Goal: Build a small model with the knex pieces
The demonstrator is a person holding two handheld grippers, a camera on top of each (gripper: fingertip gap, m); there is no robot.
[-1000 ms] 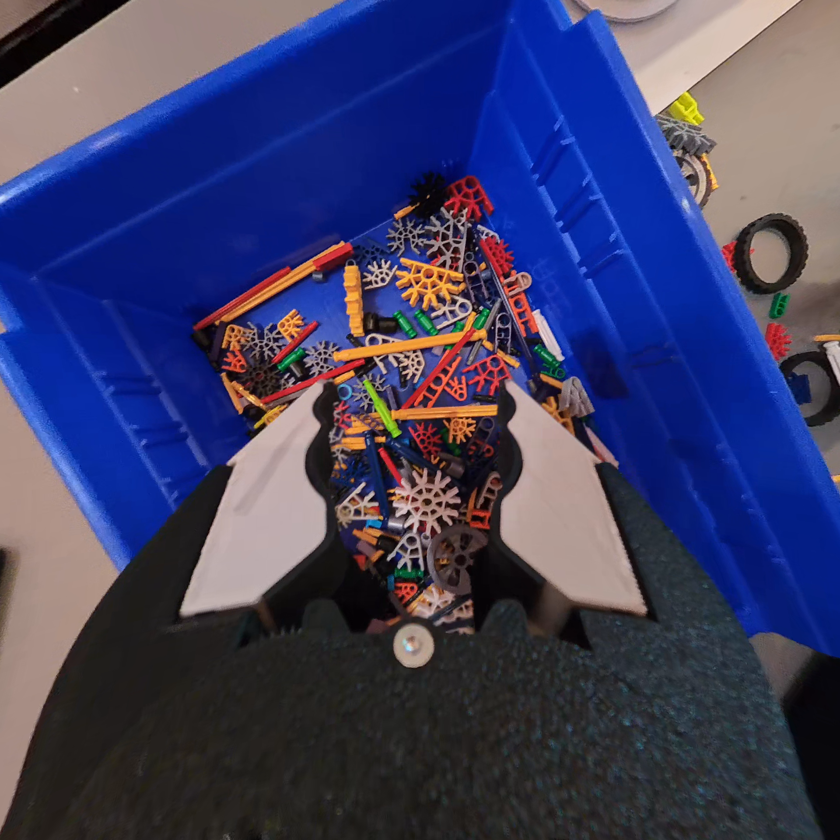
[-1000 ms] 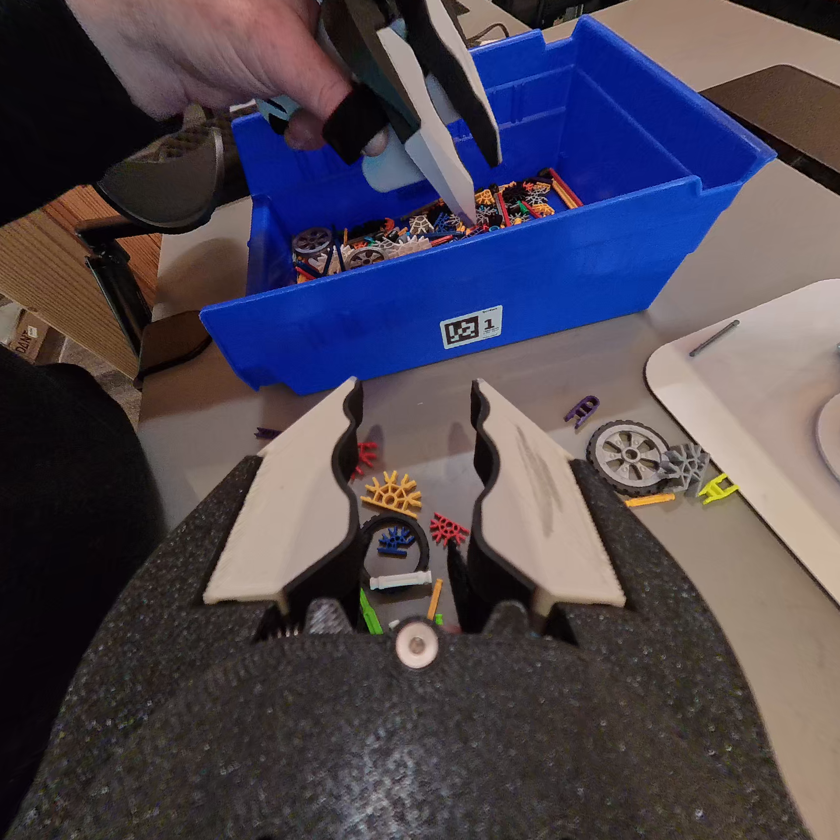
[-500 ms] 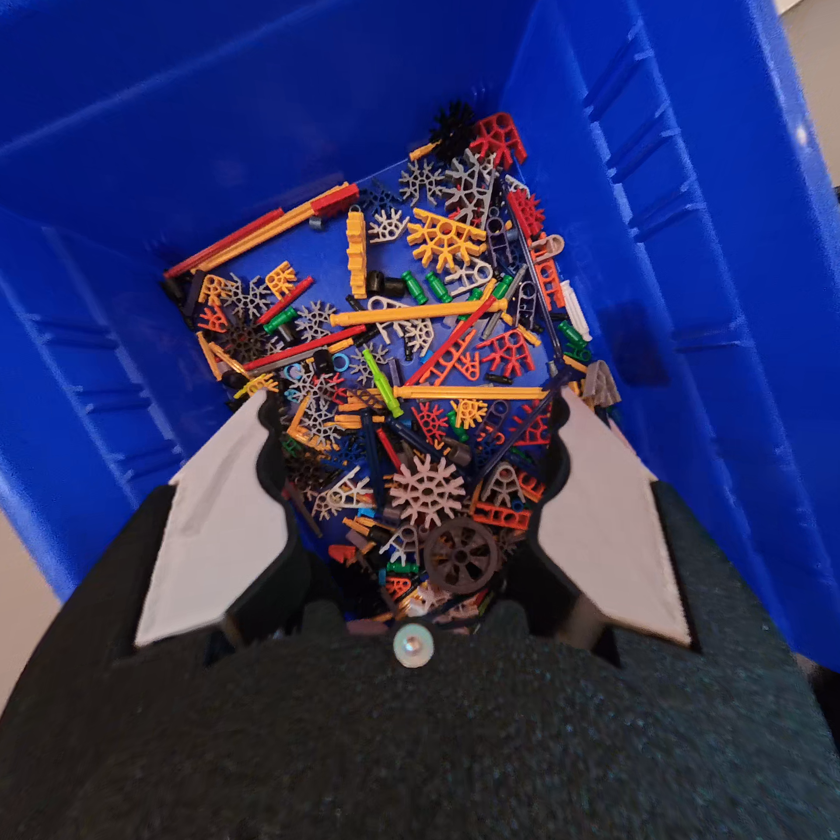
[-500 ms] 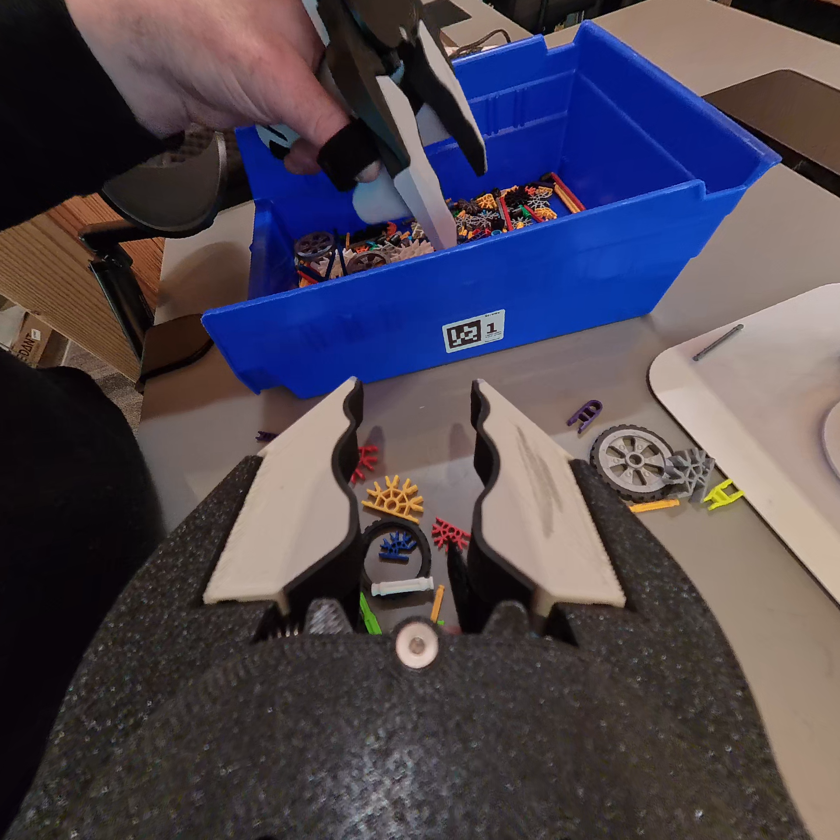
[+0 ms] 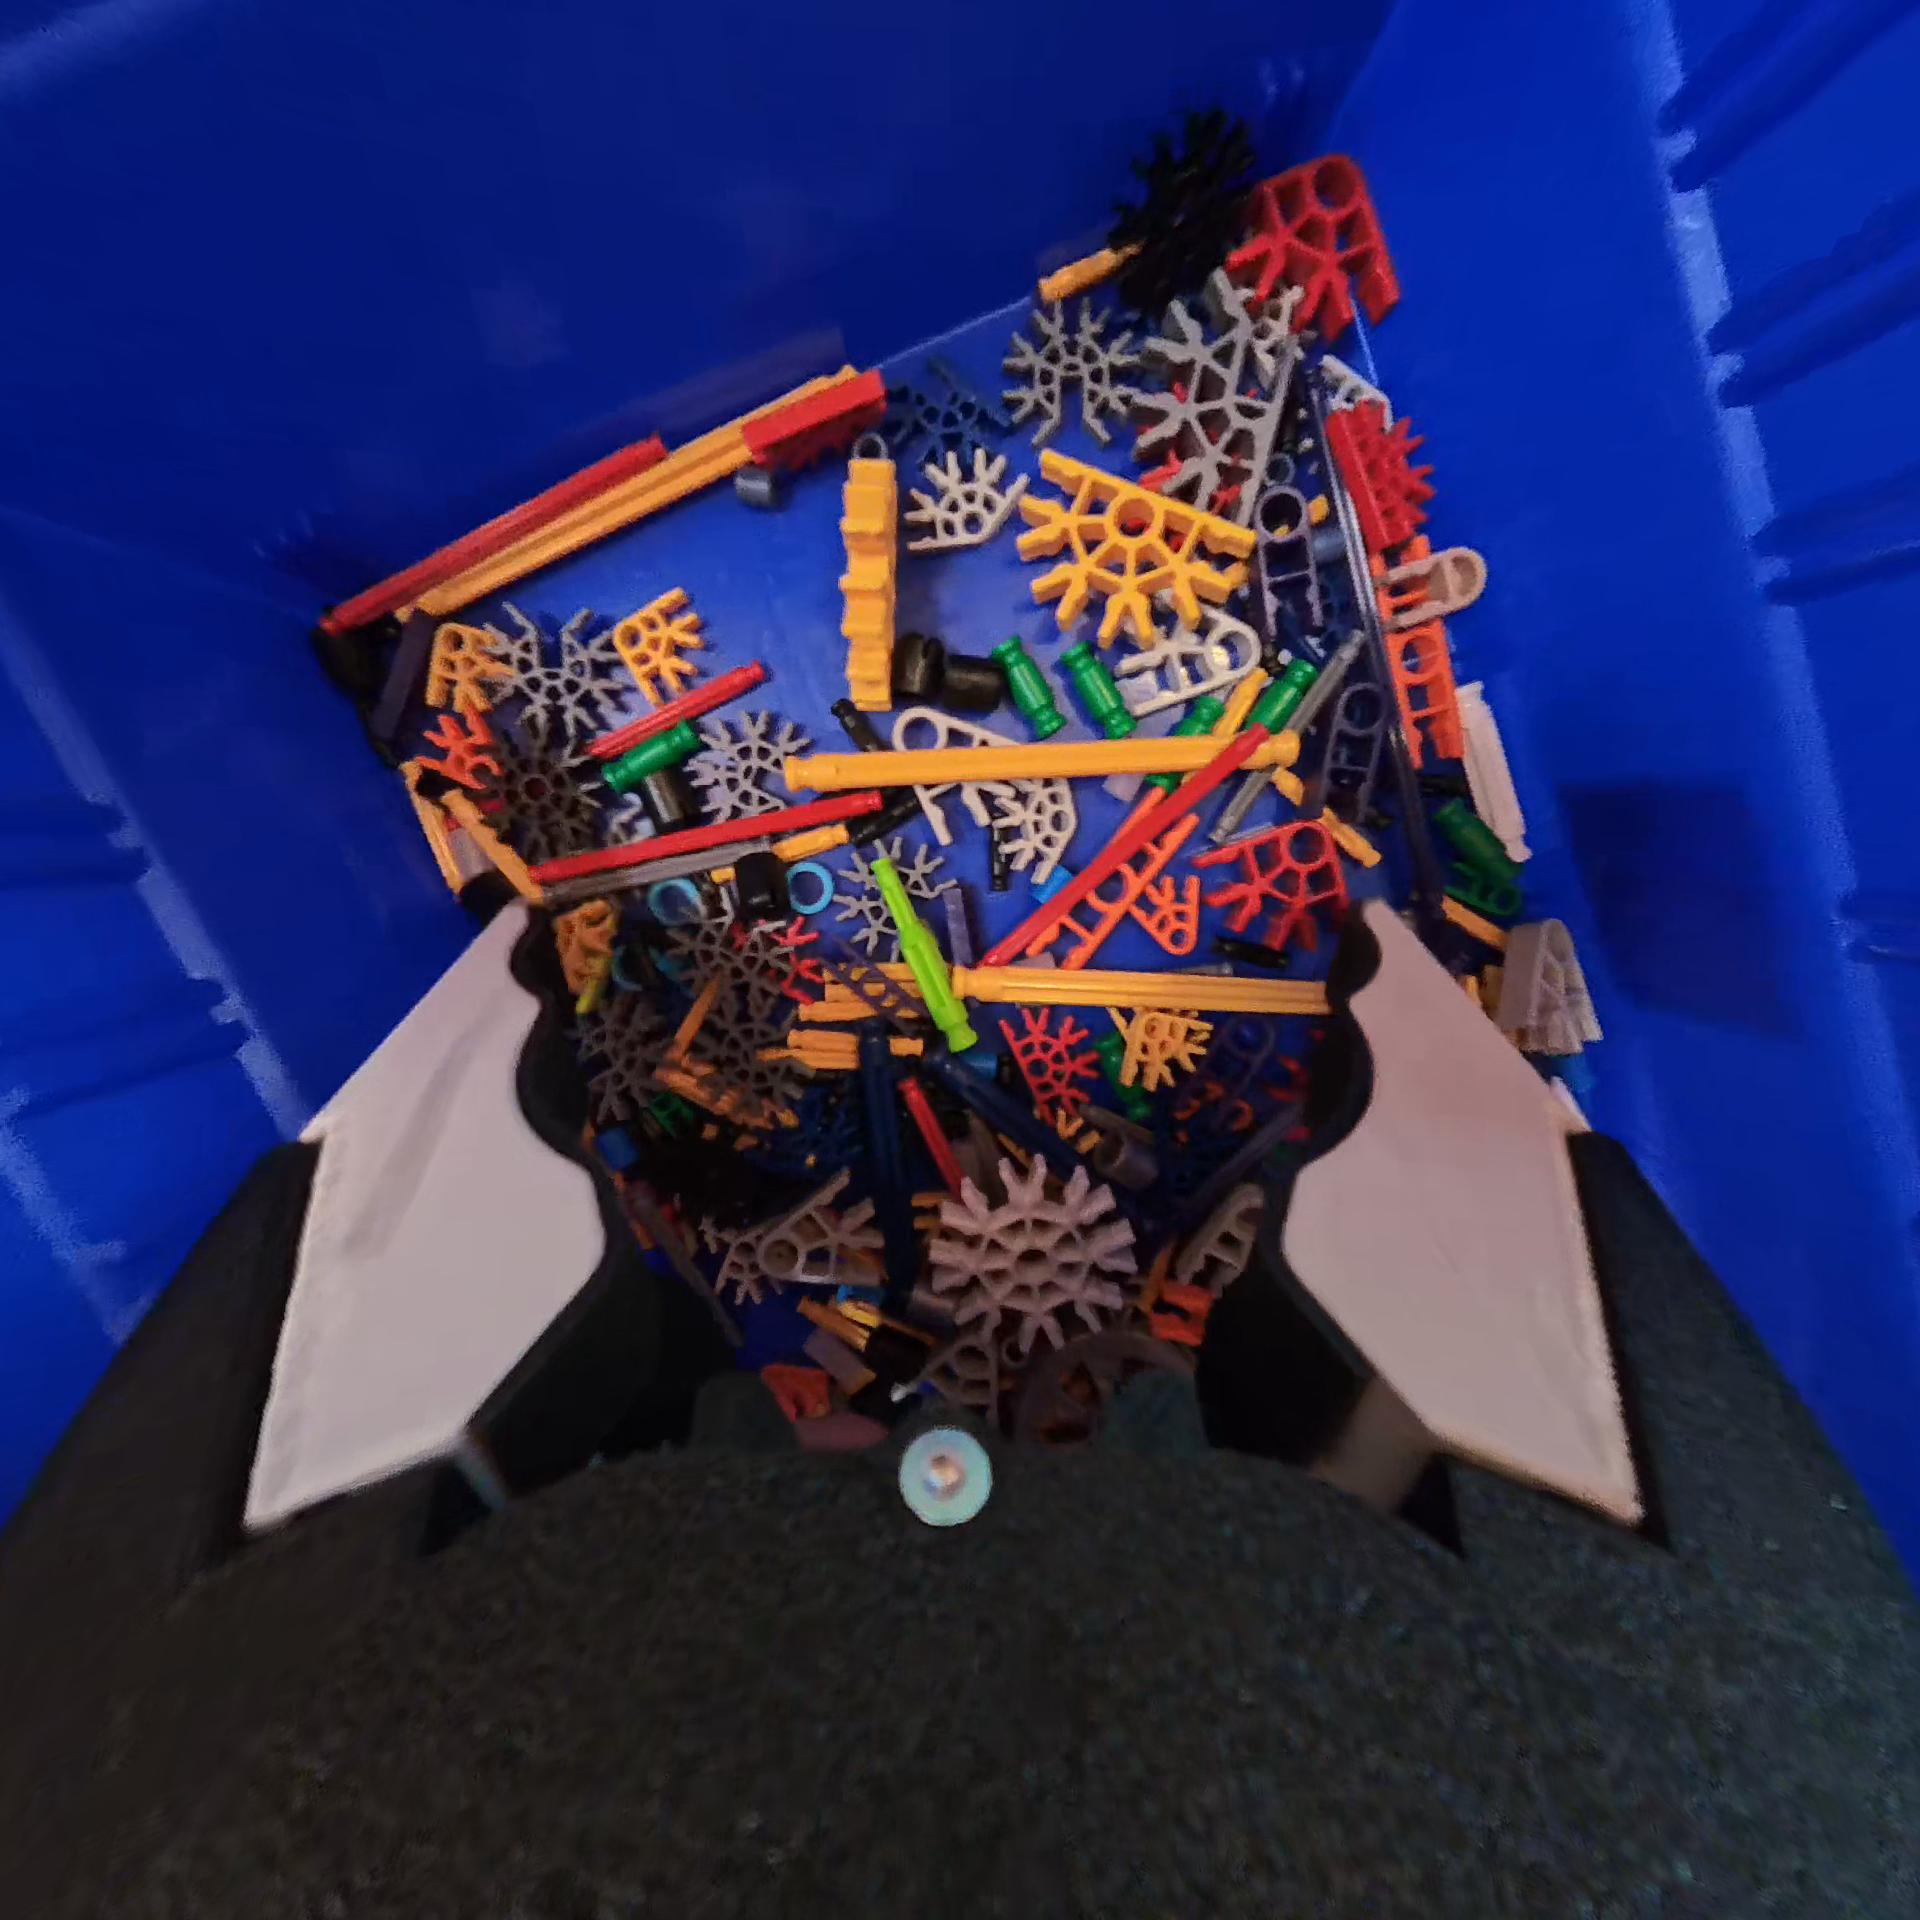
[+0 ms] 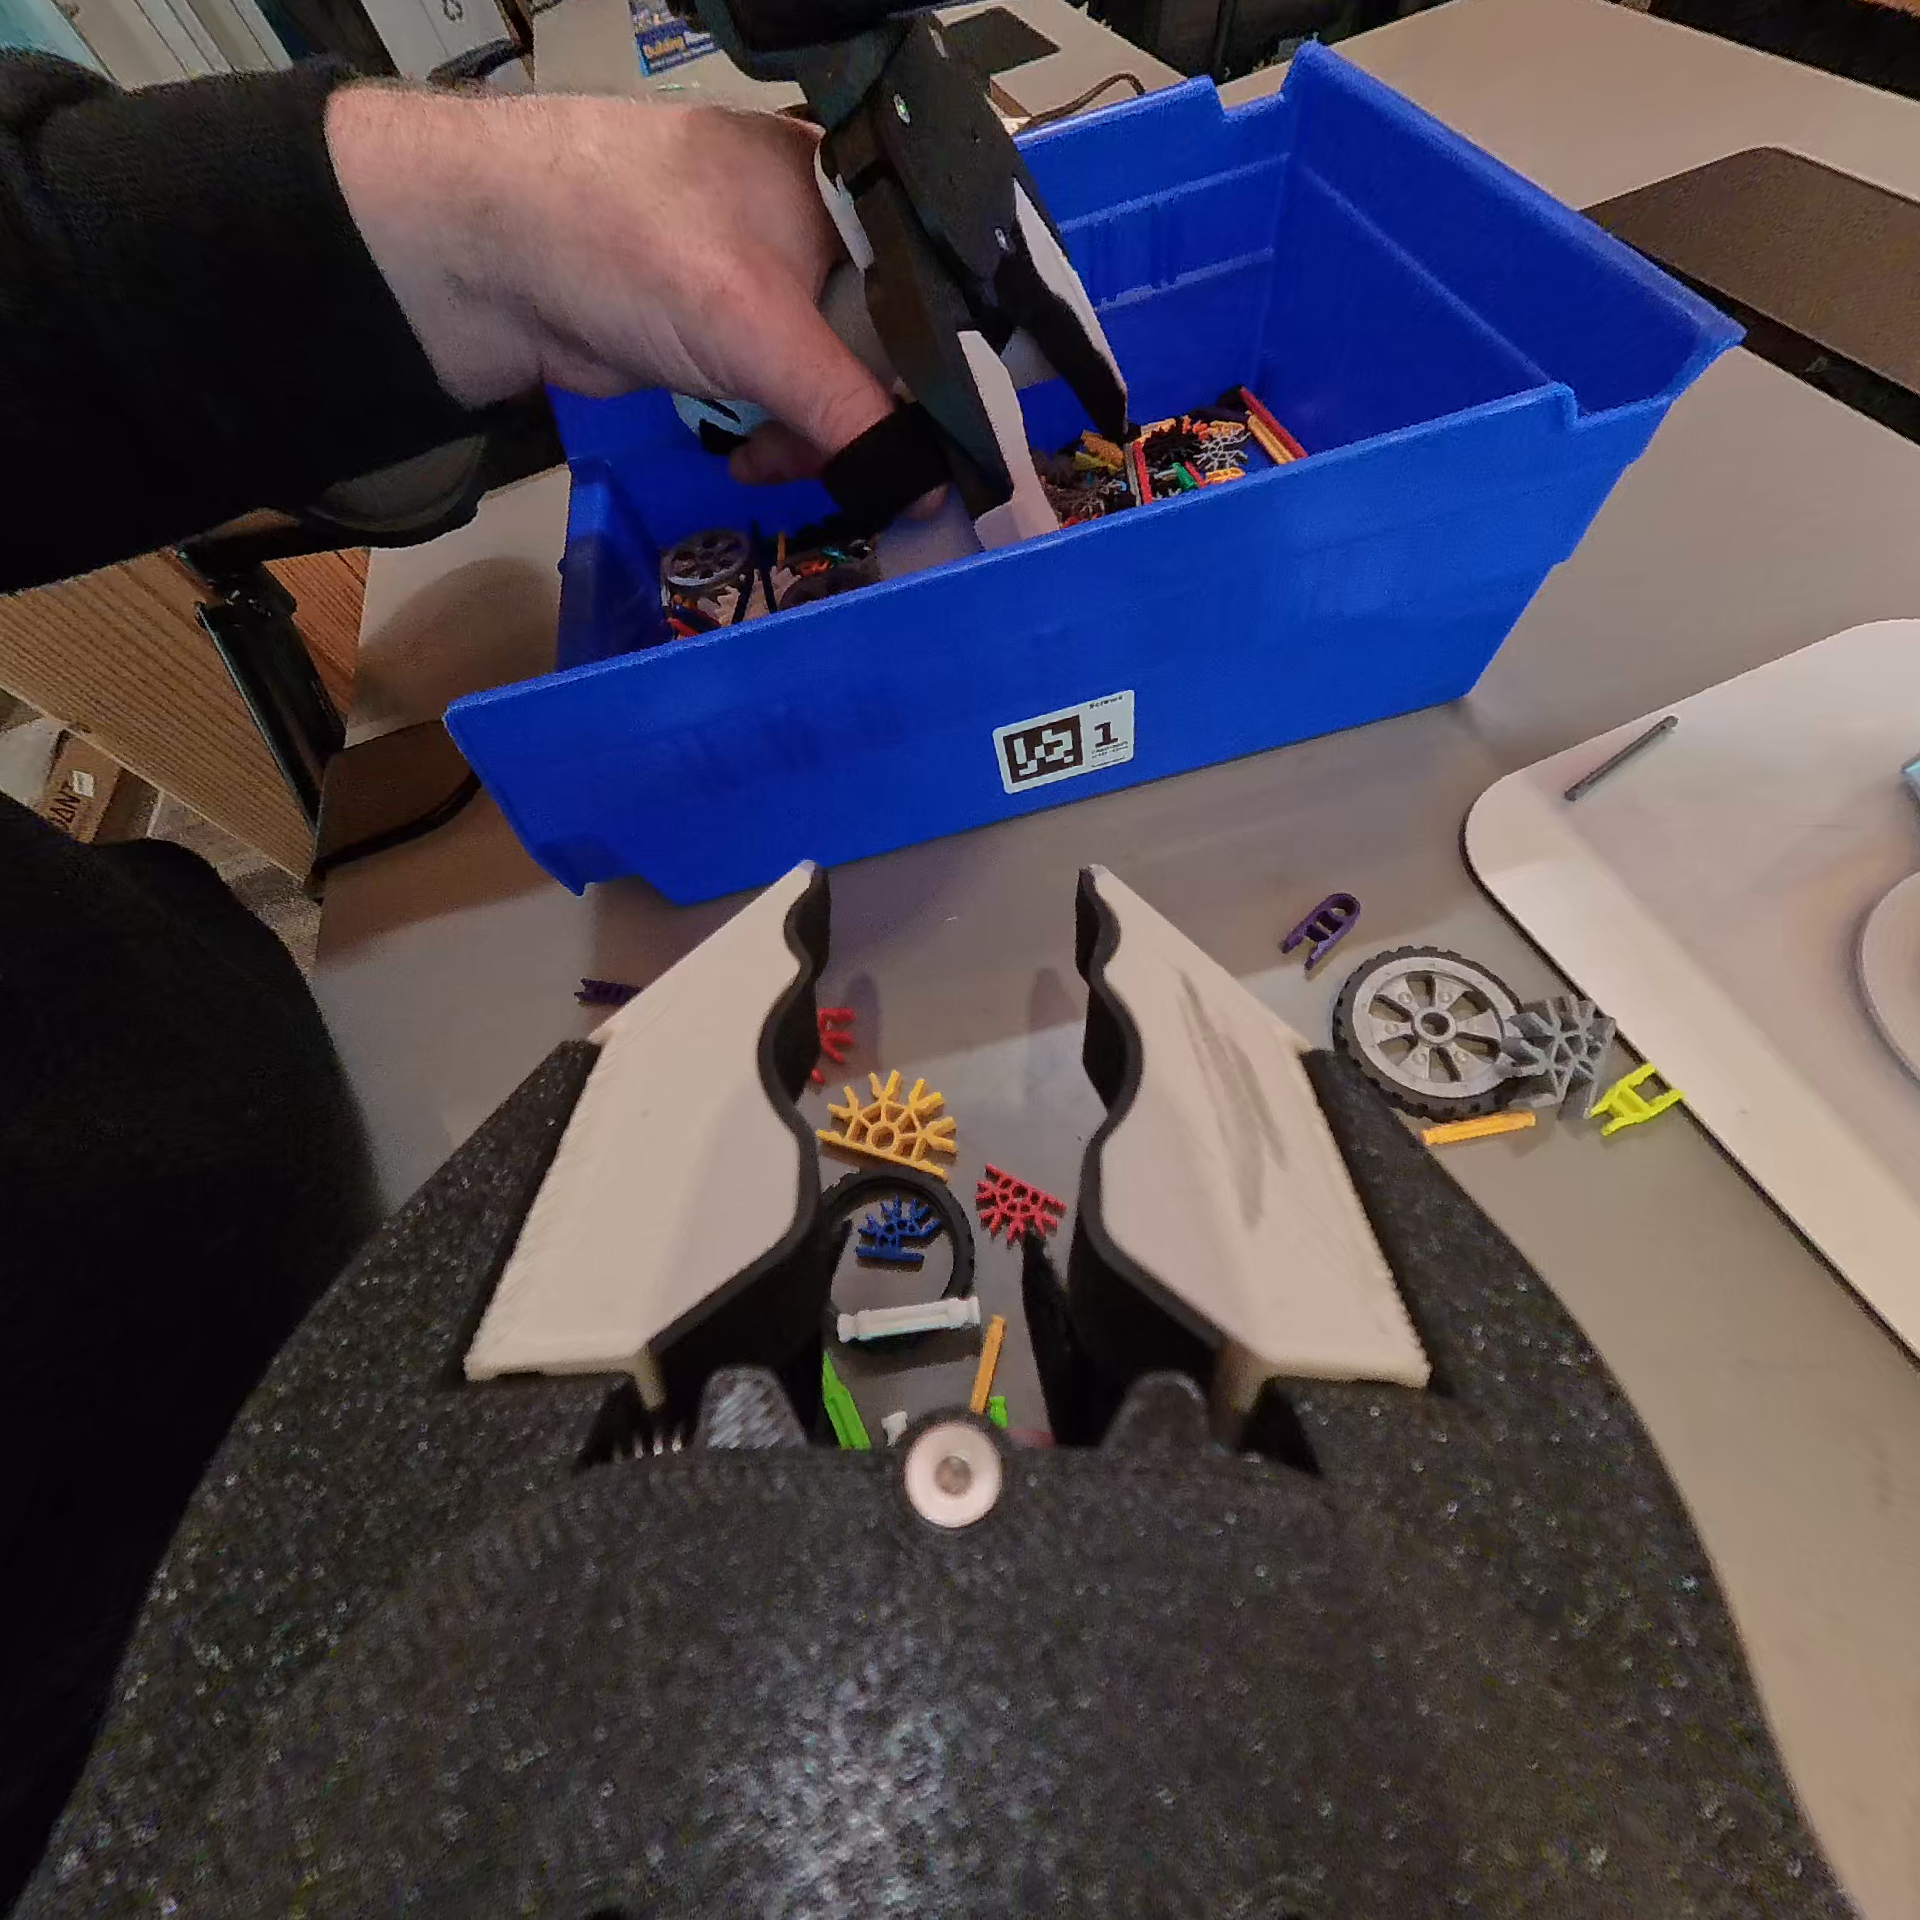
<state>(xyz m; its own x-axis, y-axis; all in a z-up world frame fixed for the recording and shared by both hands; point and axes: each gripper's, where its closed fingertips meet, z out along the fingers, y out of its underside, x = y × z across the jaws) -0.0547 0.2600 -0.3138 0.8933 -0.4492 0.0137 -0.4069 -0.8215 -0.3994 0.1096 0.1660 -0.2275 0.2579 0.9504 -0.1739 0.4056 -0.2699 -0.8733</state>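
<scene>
Left gripper wide open, empty, down inside the blue bin over the pile of toy parts. Right gripper part open, empty, above the table near the bin, yellow connector between its fingers.

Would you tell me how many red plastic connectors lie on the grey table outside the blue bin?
2 red connectors: one half-hidden behind the right gripper, one clear between its fingers; others may be hidden.

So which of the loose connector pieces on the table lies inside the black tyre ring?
The small blue connector. It sits within the black tyre ring between the right hand-held gripper fingers; the yellow one and red one lie outside it.
</scene>
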